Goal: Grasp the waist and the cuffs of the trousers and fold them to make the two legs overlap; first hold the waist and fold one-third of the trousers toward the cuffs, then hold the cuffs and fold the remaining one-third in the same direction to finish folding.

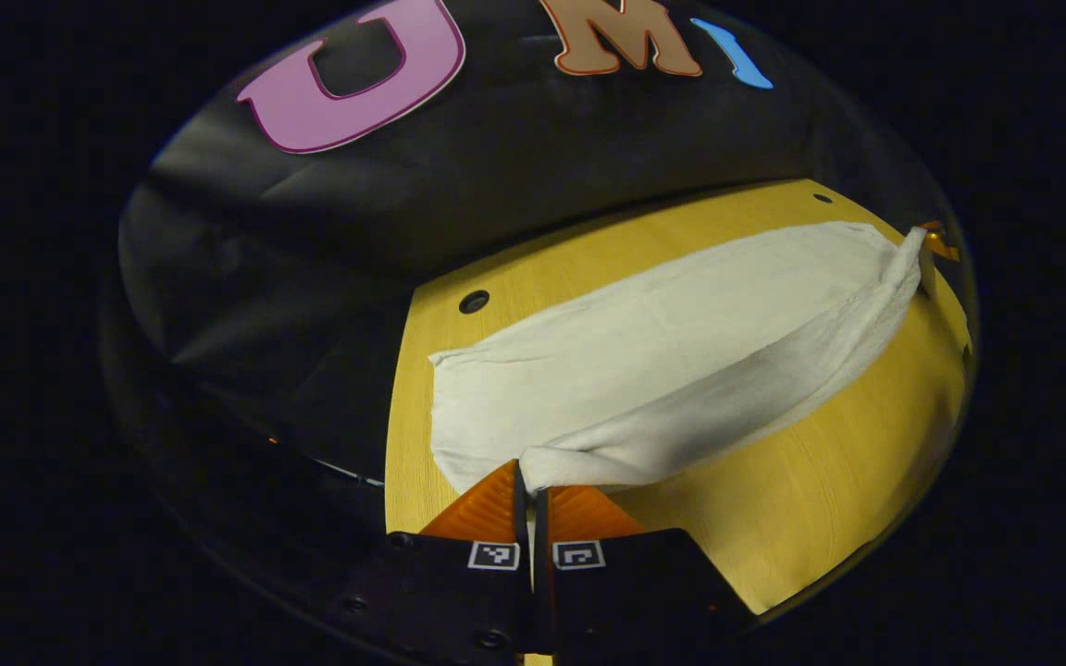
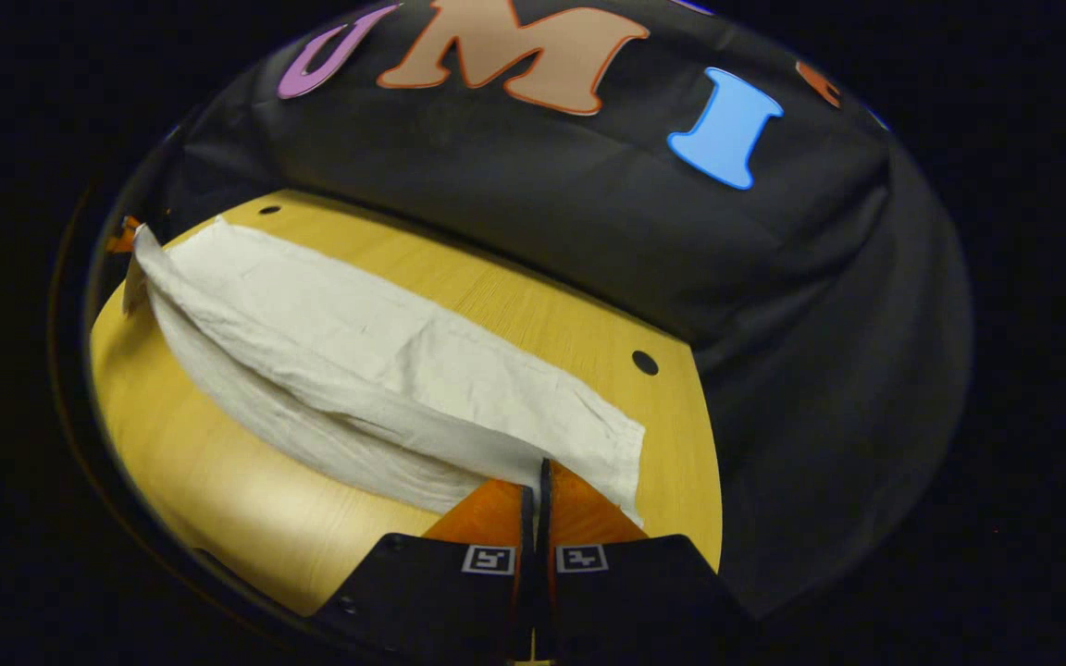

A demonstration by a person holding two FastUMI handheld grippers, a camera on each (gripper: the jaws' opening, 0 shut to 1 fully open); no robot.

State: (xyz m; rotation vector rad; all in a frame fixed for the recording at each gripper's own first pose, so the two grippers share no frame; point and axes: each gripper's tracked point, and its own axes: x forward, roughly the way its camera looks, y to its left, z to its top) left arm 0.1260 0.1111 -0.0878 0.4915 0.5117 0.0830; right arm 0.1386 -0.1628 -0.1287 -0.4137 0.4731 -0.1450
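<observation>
Left hand-held gripper (image 1: pixel 530 481): fingers pressed together on a bunched corner of the trousers (image 1: pixel 663 351) at the near edge, so the cloth can be carried without slipping.
Right hand-held gripper (image 2: pixel 538 481): fingers likewise pinched on the opposite end of the same near edge; in the left gripper view it shows far off at the raised corner of the cloth.
Trousers: pale, lying lengthwise across the bench (image 1: pixel 820 499), the near long edge lifted off the wood between the 2 grips and sagging in the middle; the far part lies flat.
Why held so: 1 grip at each end keeps the raised edge taut enough to carry over as 1 layer, which I judge is the leg-over-leg fold.
Which end is waist, which is cuffs: cannot tell.
Step in hand: likely the first fold, with the 2 thirds folds not yet done.
Bench: yellow wood, with a small dark hole (image 1: pixel 474 302) near its back corner.
Beyond: the booth's black cloth wall (image 1: pixel 514 157).
</observation>
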